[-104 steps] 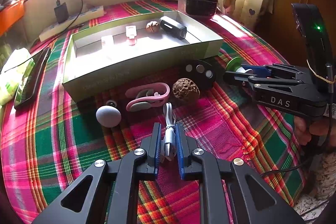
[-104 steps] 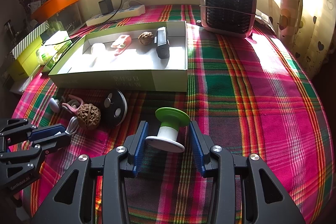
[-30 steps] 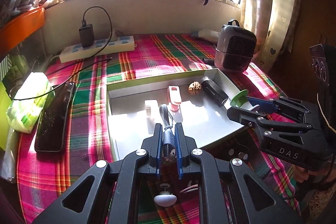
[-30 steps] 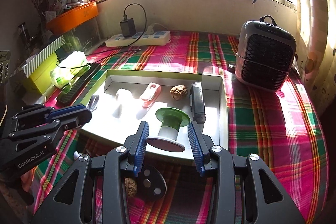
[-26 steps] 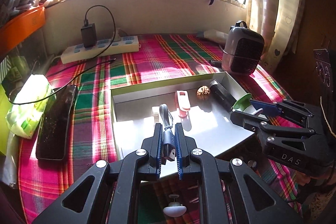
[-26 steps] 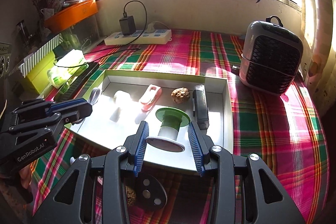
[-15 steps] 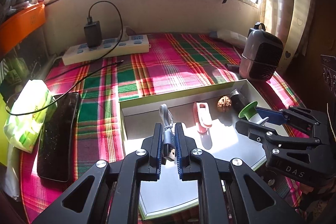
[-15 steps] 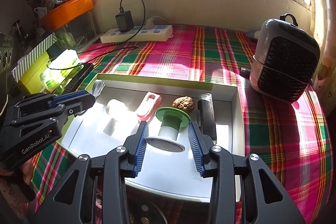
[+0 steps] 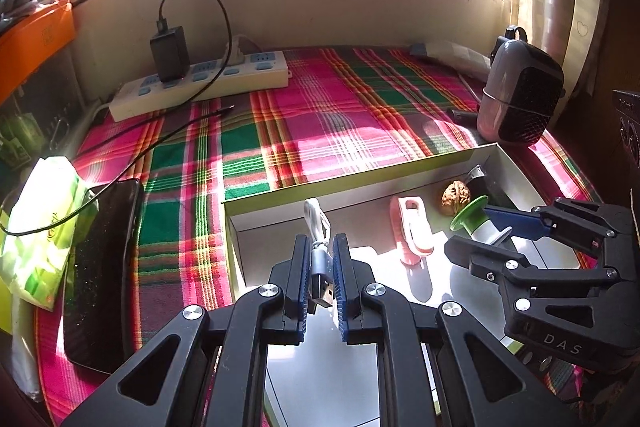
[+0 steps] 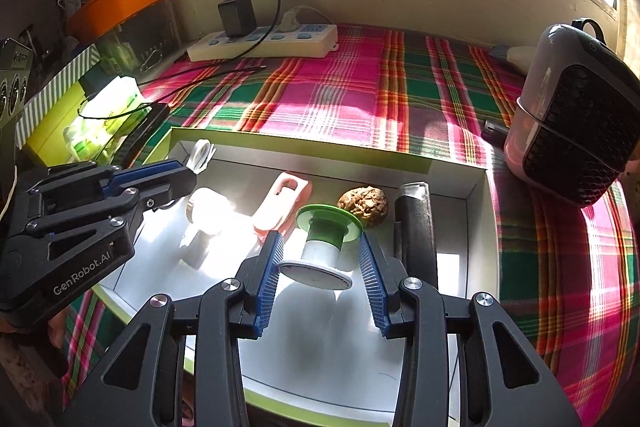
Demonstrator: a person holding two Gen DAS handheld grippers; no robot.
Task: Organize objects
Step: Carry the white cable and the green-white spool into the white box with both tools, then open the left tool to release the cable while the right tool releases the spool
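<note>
The coiled white USB cable, its metal plug pointing back toward the camera, sits pinched in the left gripper above the near-left part of the shallow green-rimmed box. The green-and-white spool is clamped at its flanges by the right gripper, jaws about half spread, over the box's middle. This looks like the placing step: each hand likely needs to lower to a bare patch and let go. Inside the box lie a pink clip, a walnut and a black bar-shaped device; beyond it stand a power strip and a small heater.
</note>
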